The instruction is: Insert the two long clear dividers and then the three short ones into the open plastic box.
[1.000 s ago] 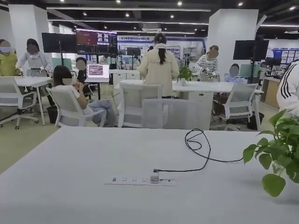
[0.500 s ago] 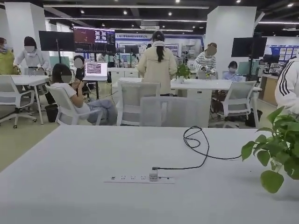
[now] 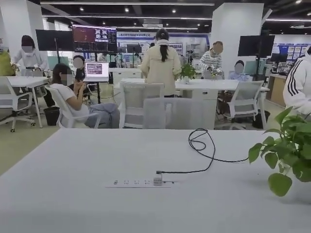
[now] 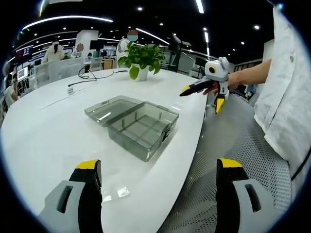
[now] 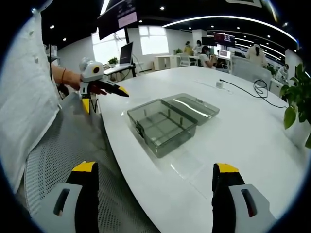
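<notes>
No object shift; left gripper (image 4: 158, 165), right gripper (image 5: 154, 167) jaws apart; clear rectangular box (image 4: 129, 143) open.

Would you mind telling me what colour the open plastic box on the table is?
The box is a smoky, see-through grey-green; the right gripper view shows it best.

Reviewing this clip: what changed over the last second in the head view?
Nothing on the white table visibly moved, and nothing was taken hold of or let go. The whole head view has drifted slightly, which is the headset moving, not the things. The black cable, the socket strip it plugs into and the potted plant lie as they did.
</notes>
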